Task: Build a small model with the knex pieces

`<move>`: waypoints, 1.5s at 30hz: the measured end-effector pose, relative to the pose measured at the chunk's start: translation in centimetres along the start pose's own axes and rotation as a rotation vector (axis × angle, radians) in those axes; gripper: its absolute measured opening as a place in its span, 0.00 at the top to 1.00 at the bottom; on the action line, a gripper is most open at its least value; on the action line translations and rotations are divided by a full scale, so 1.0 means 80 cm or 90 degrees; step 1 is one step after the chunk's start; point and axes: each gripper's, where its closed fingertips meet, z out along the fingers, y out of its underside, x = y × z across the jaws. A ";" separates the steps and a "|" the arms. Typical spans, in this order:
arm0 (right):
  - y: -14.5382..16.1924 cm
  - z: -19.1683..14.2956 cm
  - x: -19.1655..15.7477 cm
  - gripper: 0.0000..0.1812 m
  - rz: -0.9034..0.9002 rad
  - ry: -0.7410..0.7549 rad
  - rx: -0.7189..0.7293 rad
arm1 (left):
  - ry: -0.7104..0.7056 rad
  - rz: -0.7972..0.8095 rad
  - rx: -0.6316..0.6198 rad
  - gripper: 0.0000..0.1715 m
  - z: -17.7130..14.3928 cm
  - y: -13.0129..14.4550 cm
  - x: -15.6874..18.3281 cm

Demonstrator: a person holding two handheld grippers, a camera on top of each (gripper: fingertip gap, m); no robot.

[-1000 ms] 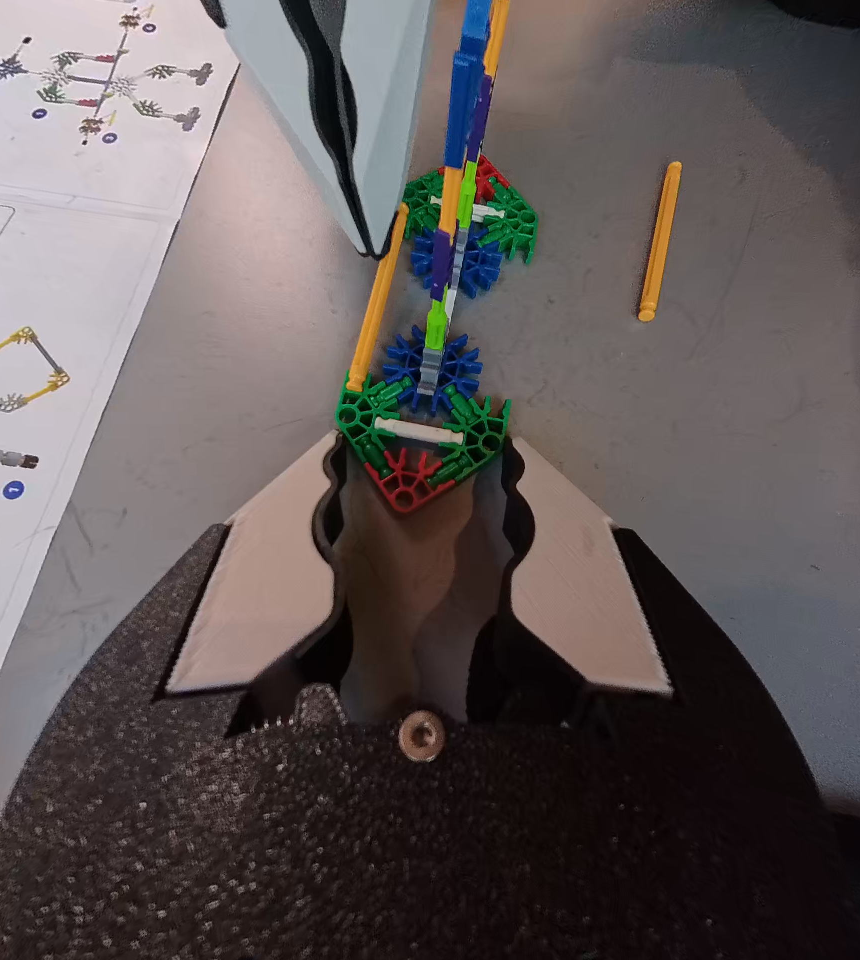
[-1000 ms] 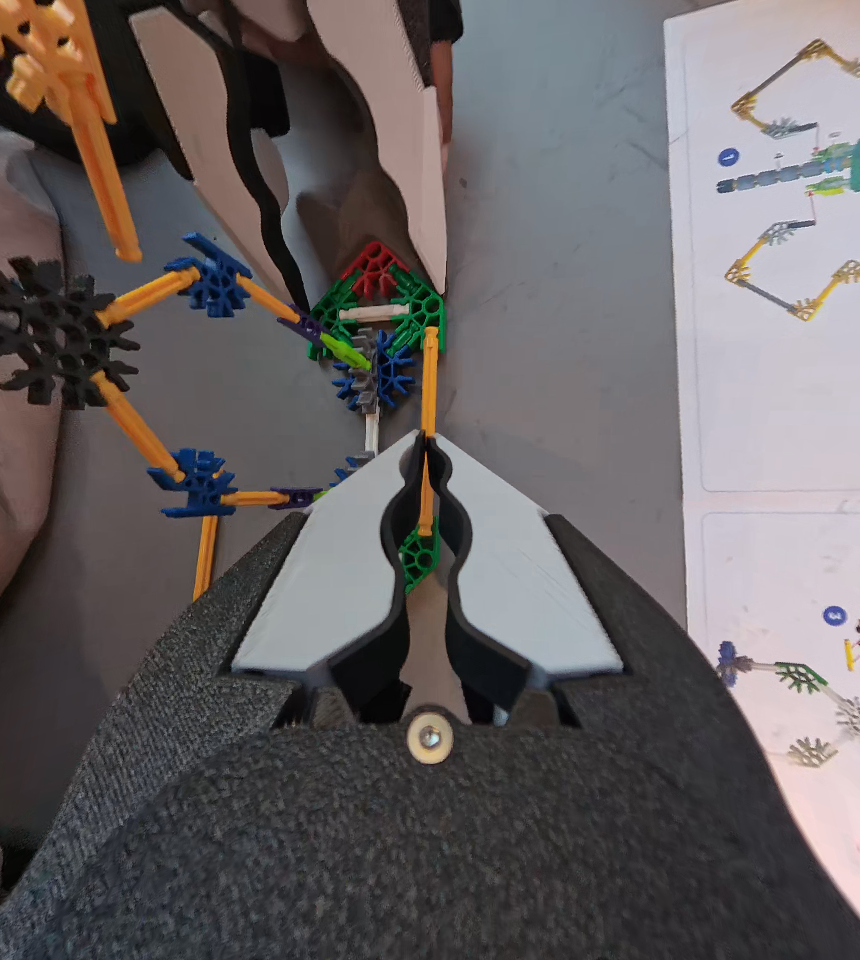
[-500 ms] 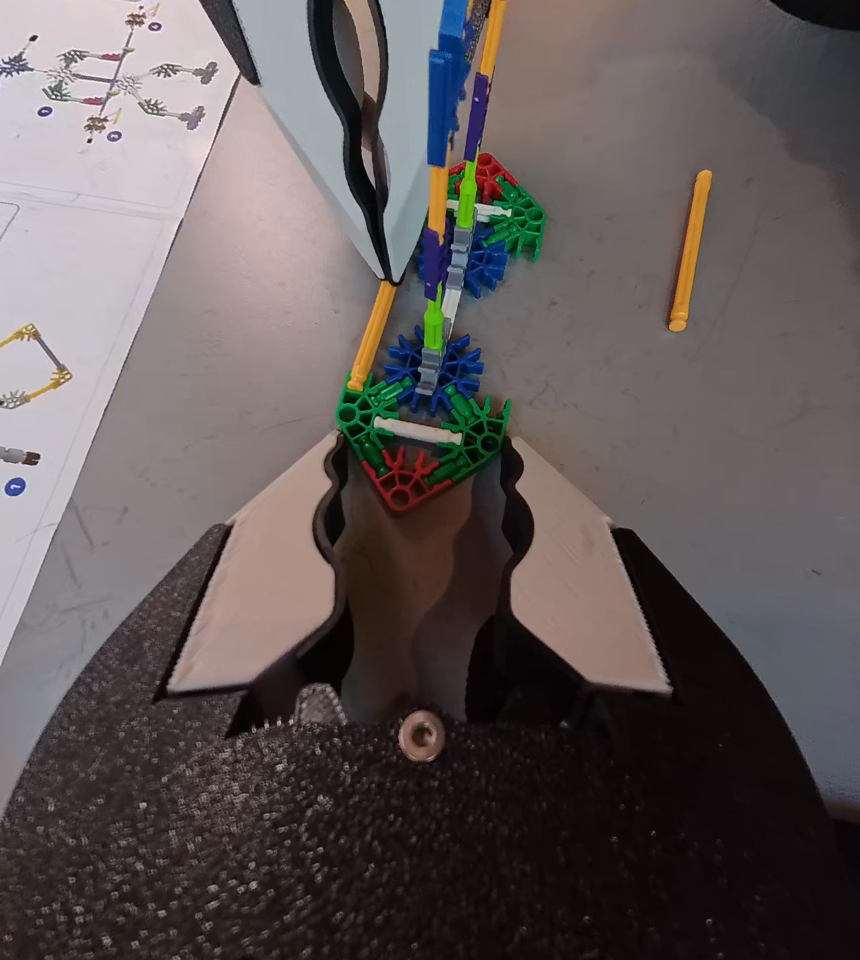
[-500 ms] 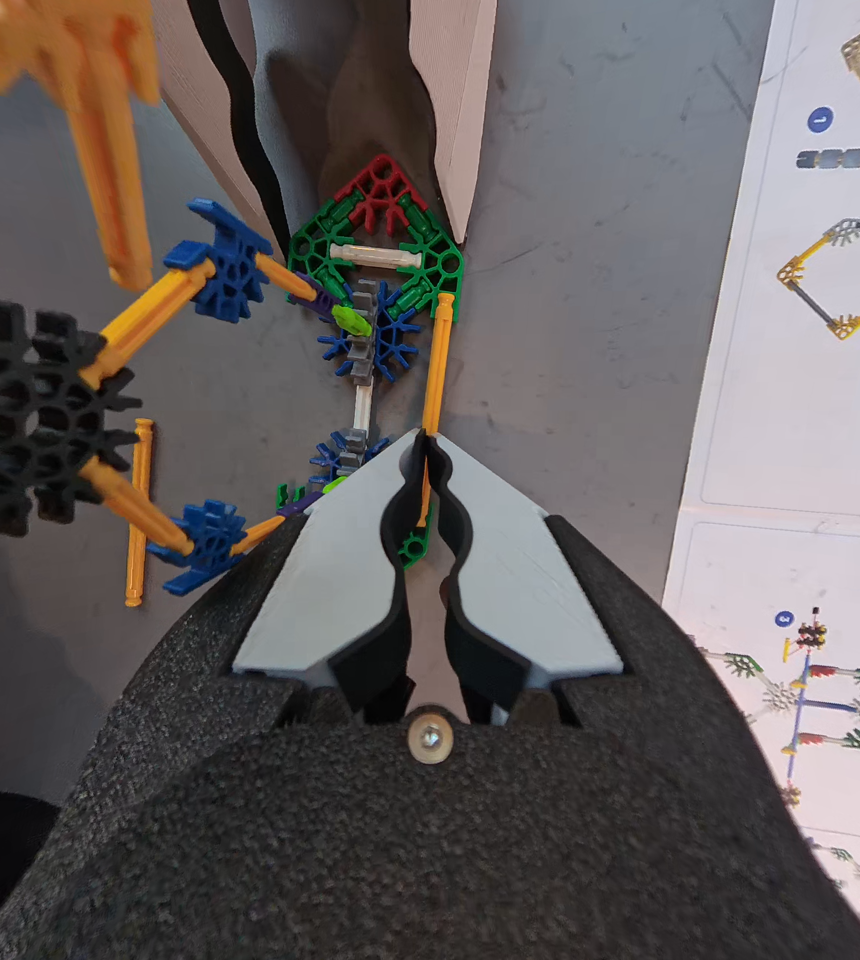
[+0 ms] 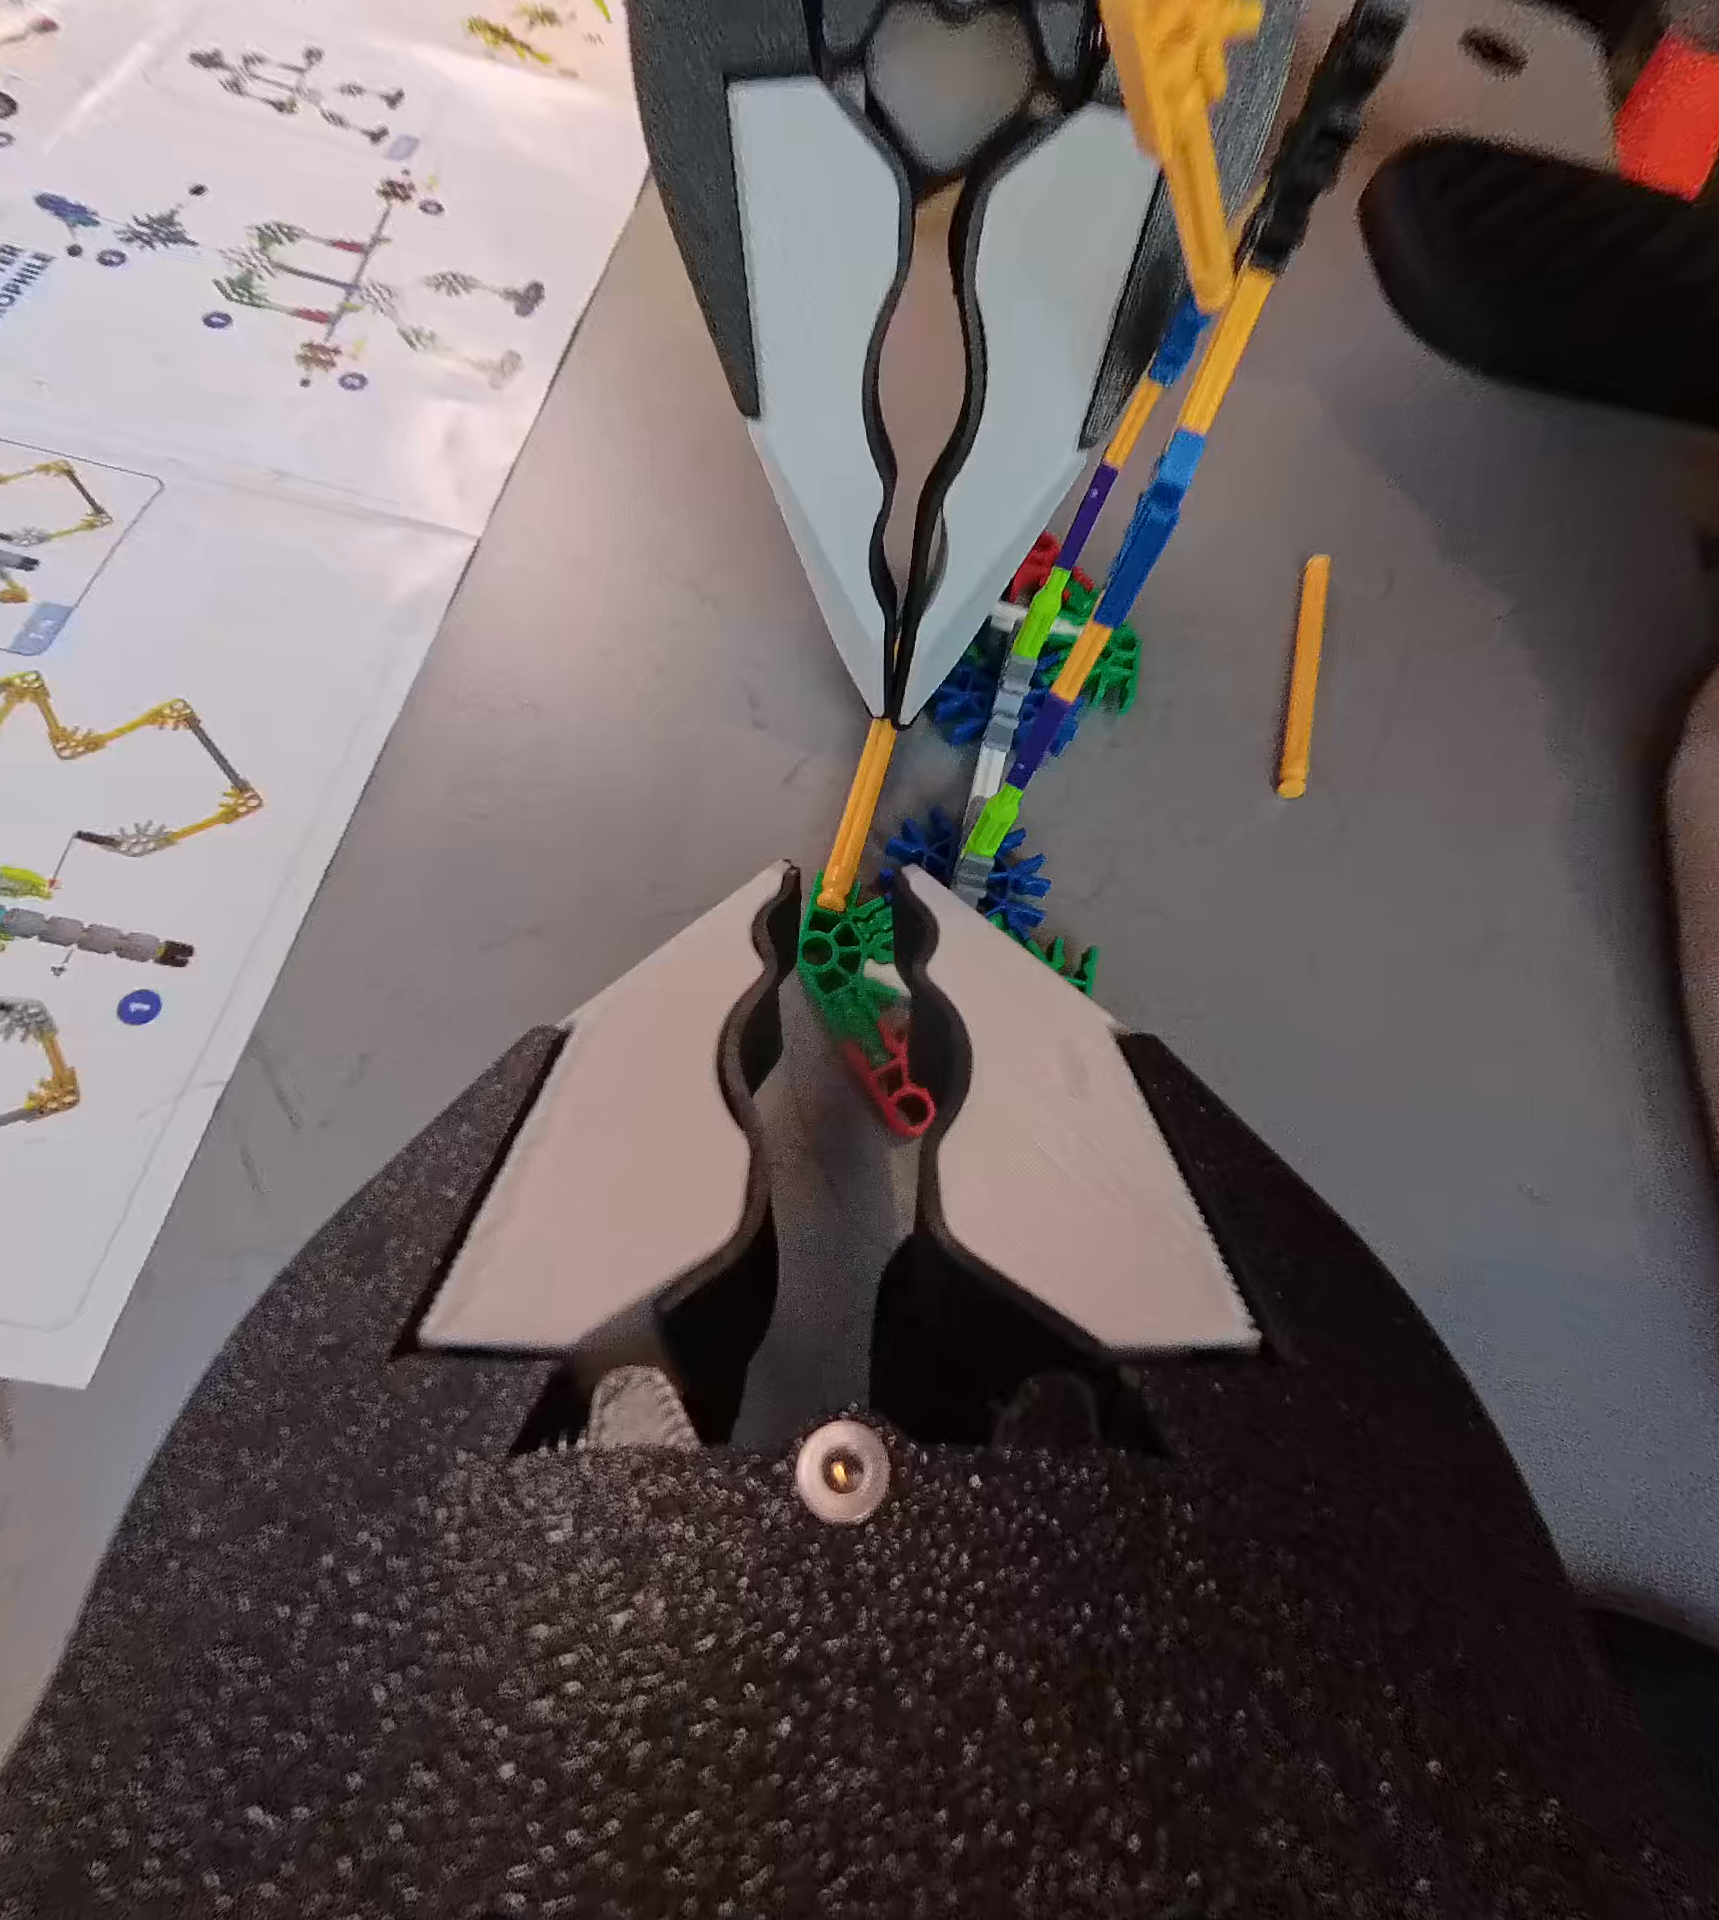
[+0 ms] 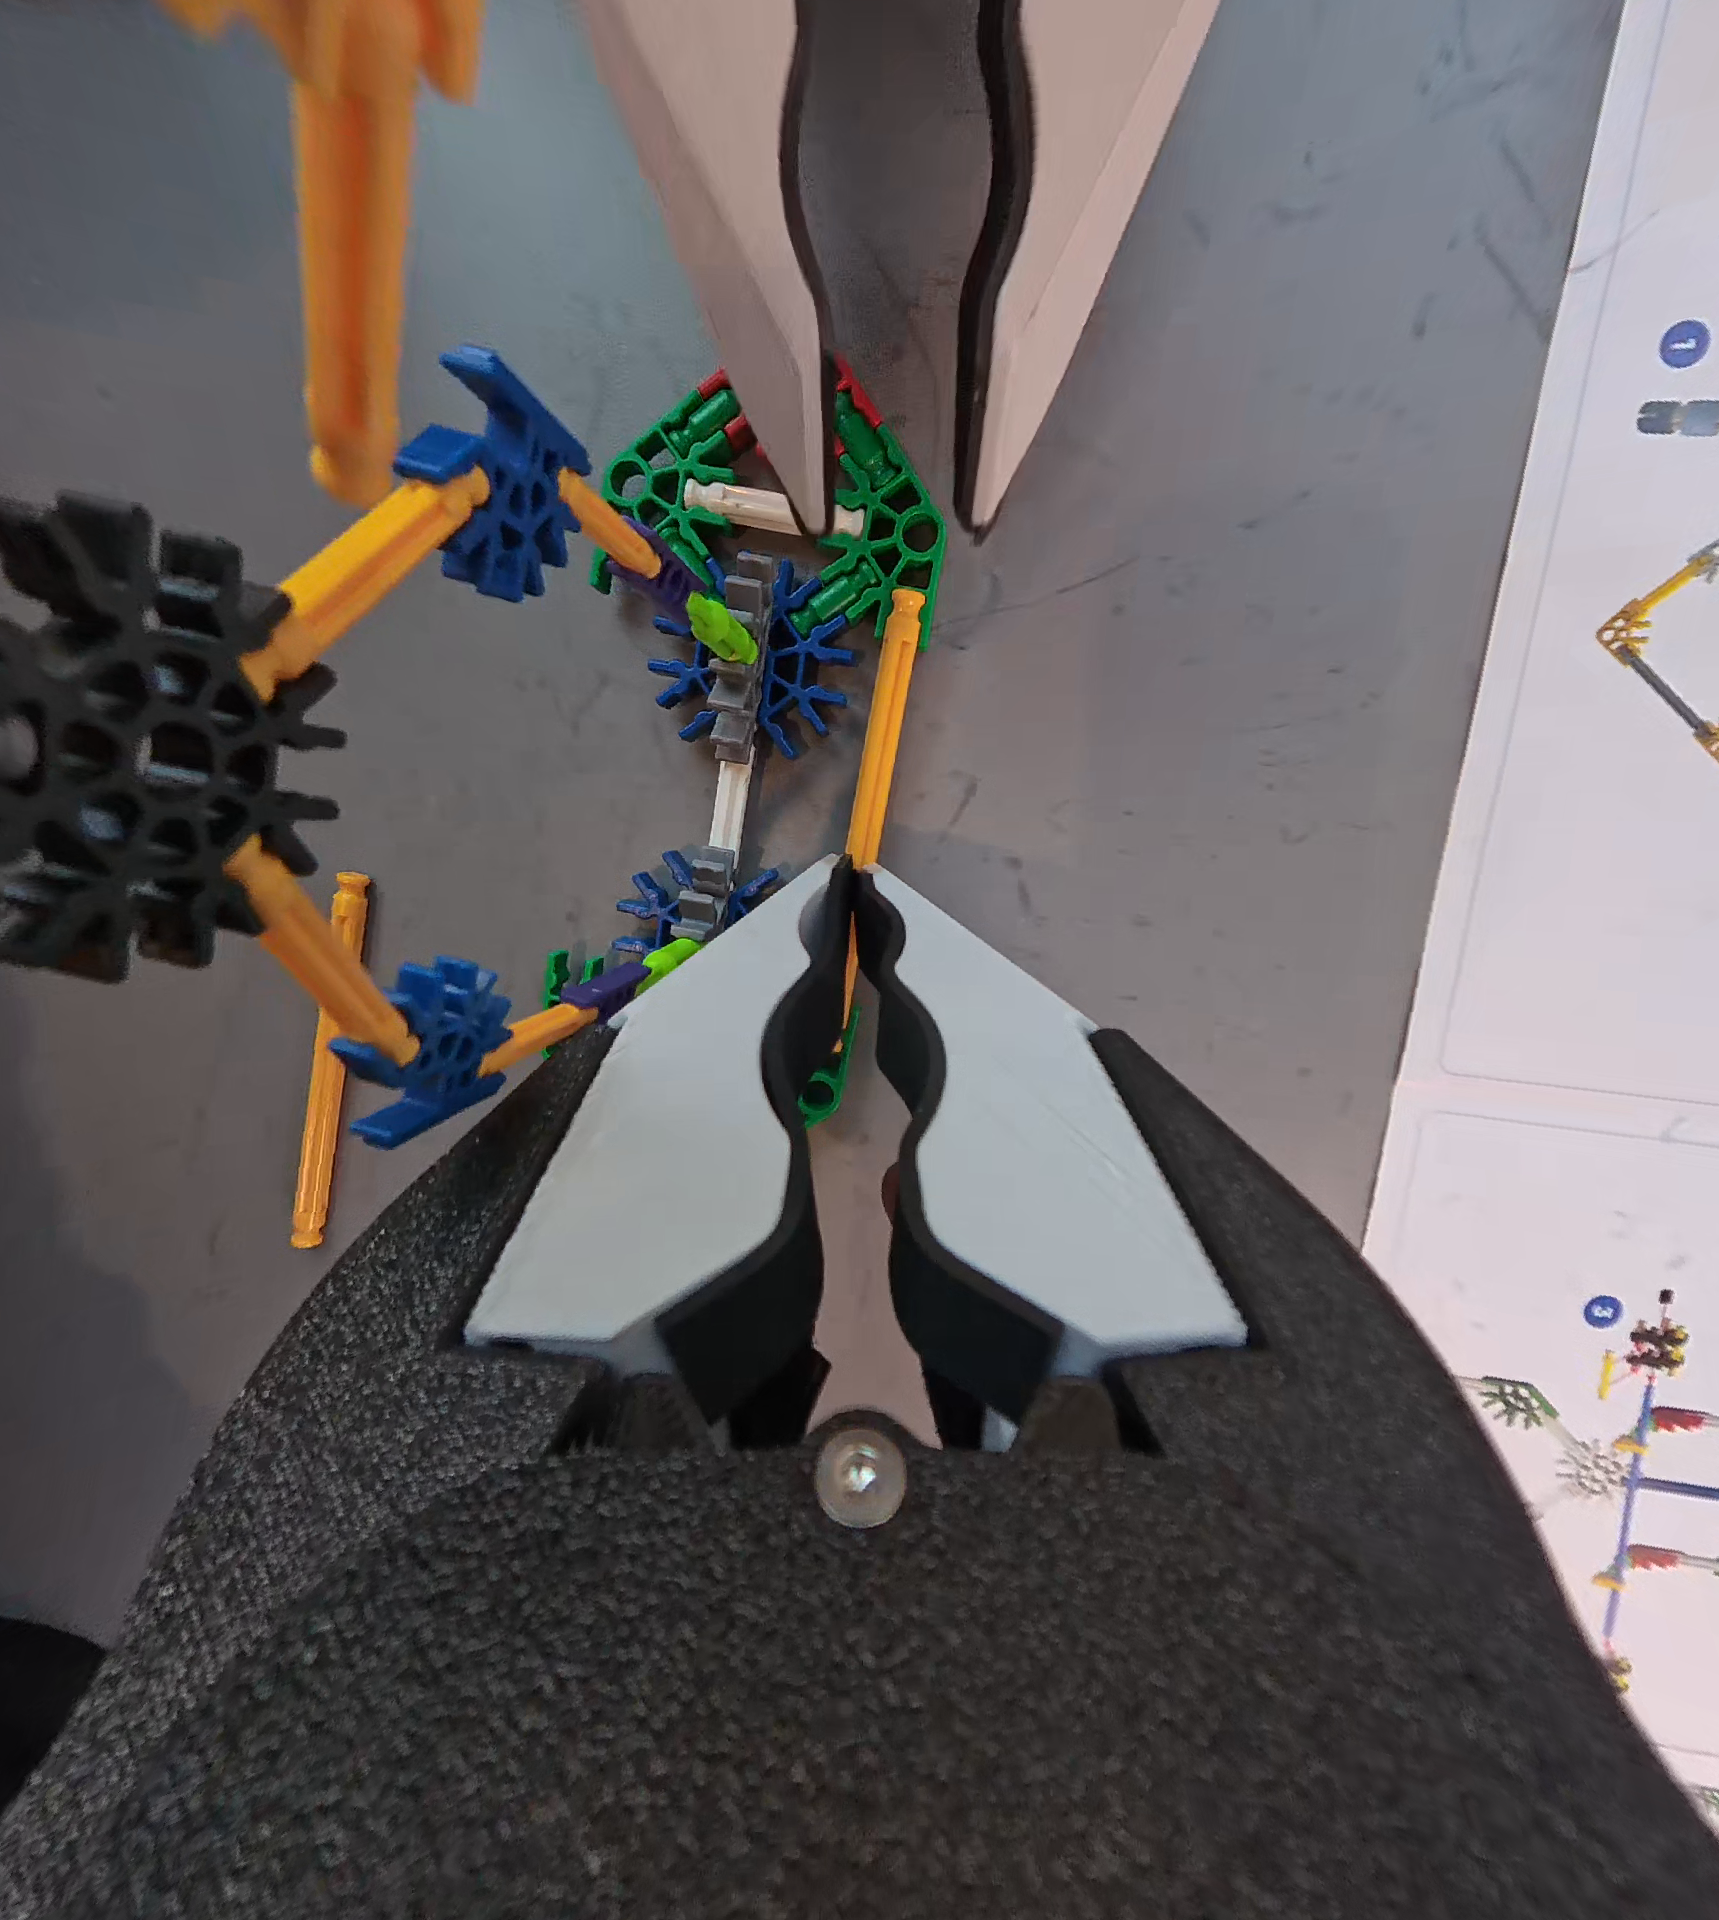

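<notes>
A many-coloured plastic rod-and-connector toy model (image 6: 730, 665) lies on the grey desk (image 6: 1198, 727), well in from its edges, with two green-and-red connector clusters joined through blue snowflake connectors and a white rod down the middle. A short orange plastic rod (image 6: 881, 727) runs along one side of the model from the far green connector cluster (image 6: 886, 540) toward the near one. The right gripper (image 6: 850, 868) has its jaws pressed together on the near stretch of this orange rod, the rod passing between the black pads. The left gripper (image 5: 844, 883) comes from the opposite end; its jaws stand a little apart, straddling one half of the green connector cluster (image 5: 839, 956), one fingertip lying over the white cross-rod and the other beside the cluster's outer edge; whether they press on it cannot be told. From the model, orange rods rise off the desk through two blue connectors (image 6: 507, 499) to a large black snowflake-shaped wheel connector (image 6: 122, 758), with a blurred yellow piece (image 6: 356, 208) above it. A loose orange rod (image 5: 1300, 675) lies alone on the desk, apart from the model. A white printed instruction sheet (image 6: 1644, 831) with coloured build diagrams is spread flat along the desk beside the model.
</notes>
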 end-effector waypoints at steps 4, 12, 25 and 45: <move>0.000 -0.001 -0.001 1.00 -0.004 0.002 0.002 | -0.028 0.040 -0.063 0.97 0.026 0.015 -0.004; 0.000 -0.015 0.001 1.00 0.035 -0.025 0.052 | -0.055 0.044 -0.101 0.97 0.027 0.016 -0.004; 0.033 -0.018 -0.007 1.00 0.027 -0.020 -0.029 | -0.057 0.031 -0.125 0.97 0.027 0.016 -0.004; 0.033 -0.016 -0.007 1.00 0.008 0.023 -0.036 | 0.004 -0.041 -0.145 0.98 0.023 0.014 -0.002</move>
